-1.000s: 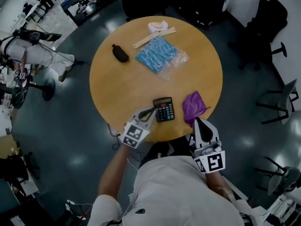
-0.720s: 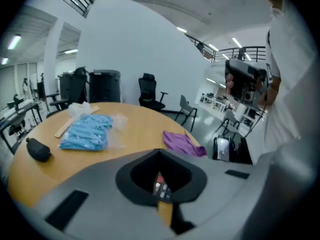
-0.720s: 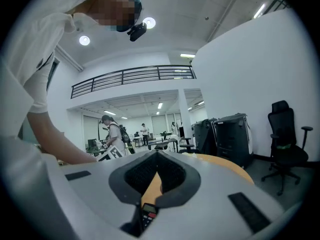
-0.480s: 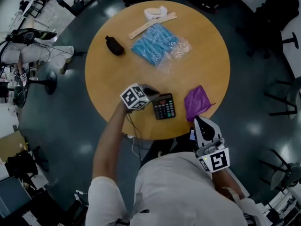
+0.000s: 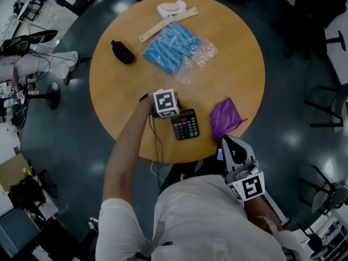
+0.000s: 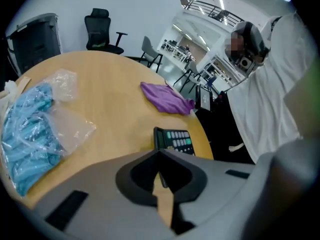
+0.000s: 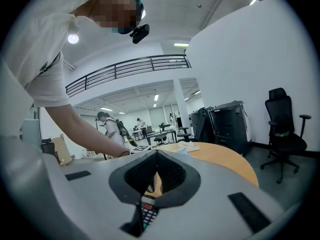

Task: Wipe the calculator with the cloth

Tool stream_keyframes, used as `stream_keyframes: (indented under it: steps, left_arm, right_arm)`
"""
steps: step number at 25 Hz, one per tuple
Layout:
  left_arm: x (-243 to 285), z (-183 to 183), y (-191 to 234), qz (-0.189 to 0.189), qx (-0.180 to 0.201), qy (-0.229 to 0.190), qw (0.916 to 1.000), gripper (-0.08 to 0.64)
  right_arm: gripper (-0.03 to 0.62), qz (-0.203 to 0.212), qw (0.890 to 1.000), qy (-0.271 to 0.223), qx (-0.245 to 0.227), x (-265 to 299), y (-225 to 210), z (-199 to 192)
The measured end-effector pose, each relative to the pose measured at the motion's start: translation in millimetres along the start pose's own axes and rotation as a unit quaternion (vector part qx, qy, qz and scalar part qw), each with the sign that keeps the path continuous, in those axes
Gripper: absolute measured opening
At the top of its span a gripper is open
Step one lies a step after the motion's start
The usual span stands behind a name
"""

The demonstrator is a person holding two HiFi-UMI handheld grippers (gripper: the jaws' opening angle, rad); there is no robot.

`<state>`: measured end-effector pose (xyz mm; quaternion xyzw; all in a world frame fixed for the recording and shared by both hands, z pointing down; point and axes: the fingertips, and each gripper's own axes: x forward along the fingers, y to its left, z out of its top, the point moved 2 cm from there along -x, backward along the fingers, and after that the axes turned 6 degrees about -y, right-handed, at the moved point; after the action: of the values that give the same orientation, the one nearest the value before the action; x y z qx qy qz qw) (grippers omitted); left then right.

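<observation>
The black calculator (image 5: 185, 125) lies face up near the round wooden table's (image 5: 119, 102) near edge. A crumpled purple cloth (image 5: 225, 118) rests just right of it. My left gripper (image 5: 172, 113) points steeply down at the calculator's far left corner, its marker cube on top. In the left gripper view its tips (image 6: 159, 153) meet, shut, with the calculator (image 6: 175, 140) right beyond them and the cloth (image 6: 167, 98) farther off. Whether they touch the calculator I cannot tell. My right gripper (image 5: 228, 141) hangs shut at the table's near edge, just short of the cloth, holding nothing.
A bag of blue items (image 5: 173, 47), a black pouch (image 5: 122, 52), a wooden strip (image 5: 168, 23) and a white roll (image 5: 171, 7) lie on the table's far half. Office chairs (image 5: 331, 99) stand to the right. A thin cable (image 5: 155, 145) trails from the left gripper.
My left gripper has swung from the table's near edge in over the table, tipped downward and come down by the calculator's far left corner. The right gripper has hardly shifted.
</observation>
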<state>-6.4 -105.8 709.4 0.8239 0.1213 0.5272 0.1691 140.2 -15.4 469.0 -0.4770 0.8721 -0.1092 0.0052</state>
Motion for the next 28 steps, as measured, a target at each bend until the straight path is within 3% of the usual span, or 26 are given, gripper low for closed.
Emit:
stream_keyframes:
  steps: [7, 11, 17, 25, 28]
  left_arm:
    - [13.3, -2.7, 6.1, -0.025, -0.001, 0.025, 0.9994, 0.009]
    - [23.7, -4.3, 4.5, -0.049, -0.006, 0.044, 0.9978, 0.078]
    - [39.2, -5.9, 3.2, -0.062, 0.010, 0.073, 0.9953, 0.087]
    - [45.1, -0.6, -1.4, -0.072, -0.003, 0.060, 0.9956, 0.065]
    - [42.7, -1.2, -1.1, -0.058, -0.008, 0.057, 0.9967, 0.063]
  right_arm:
    - [0.012, 0.004, 1.000, 0.008, 0.007, 12.6, -2.5, -4.5]
    - [0.012, 0.006, 1.000, 0.012, 0.012, 17.9, -3.8, -8.2]
    - [0.014, 0.005, 1.000, 0.016, 0.016, 23.1, -7.3, -10.6]
    - [0.012, 0.012, 1.000, 0.019, 0.016, 25.5, -6.8, -14.7]
    - [0.014, 0.015, 1.000, 0.018, 0.014, 26.2, -6.9, -14.6]
